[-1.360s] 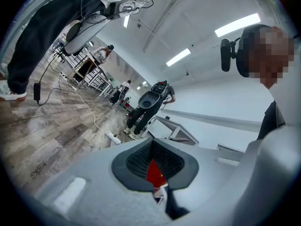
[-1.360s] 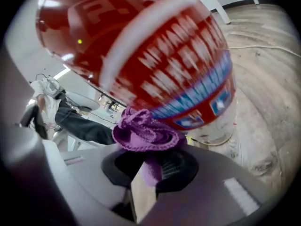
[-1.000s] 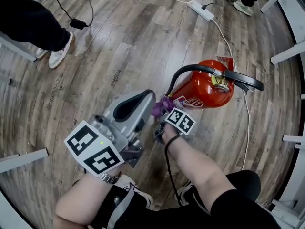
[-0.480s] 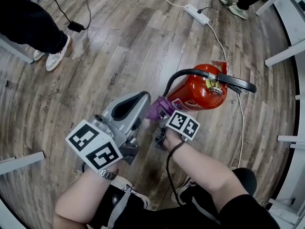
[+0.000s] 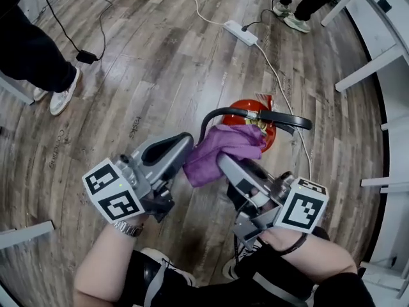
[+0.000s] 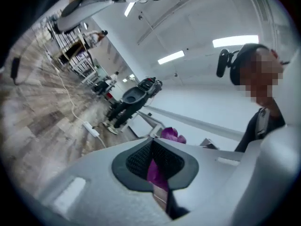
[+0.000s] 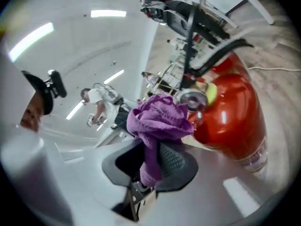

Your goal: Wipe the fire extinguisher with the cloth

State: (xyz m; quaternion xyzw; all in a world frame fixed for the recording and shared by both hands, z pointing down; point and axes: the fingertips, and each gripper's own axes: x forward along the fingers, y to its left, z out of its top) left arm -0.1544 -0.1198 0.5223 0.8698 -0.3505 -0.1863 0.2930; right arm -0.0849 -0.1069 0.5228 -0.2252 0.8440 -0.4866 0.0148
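Grey and clamped tight, your left gripper (image 5: 186, 153) pinched 1 edge of the purple cloth (image 5: 225, 147), its jaws fully closed on the fabric. At centre the cloth, bunched low beside the tank 1 second before, had risen to the valve end, held between your 2 tools. Your right gripper (image 5: 225, 164), jaws about half open, pinned a thick fold between its pads after swinging upward. That likely meant the wiping had moved on to the top fittings. To the right, the fire extinguisher (image 5: 243, 103) sat on the wood floor just behind the cloth: glossy red, with black hose (image 5: 214, 115) and lever (image 5: 287, 120).
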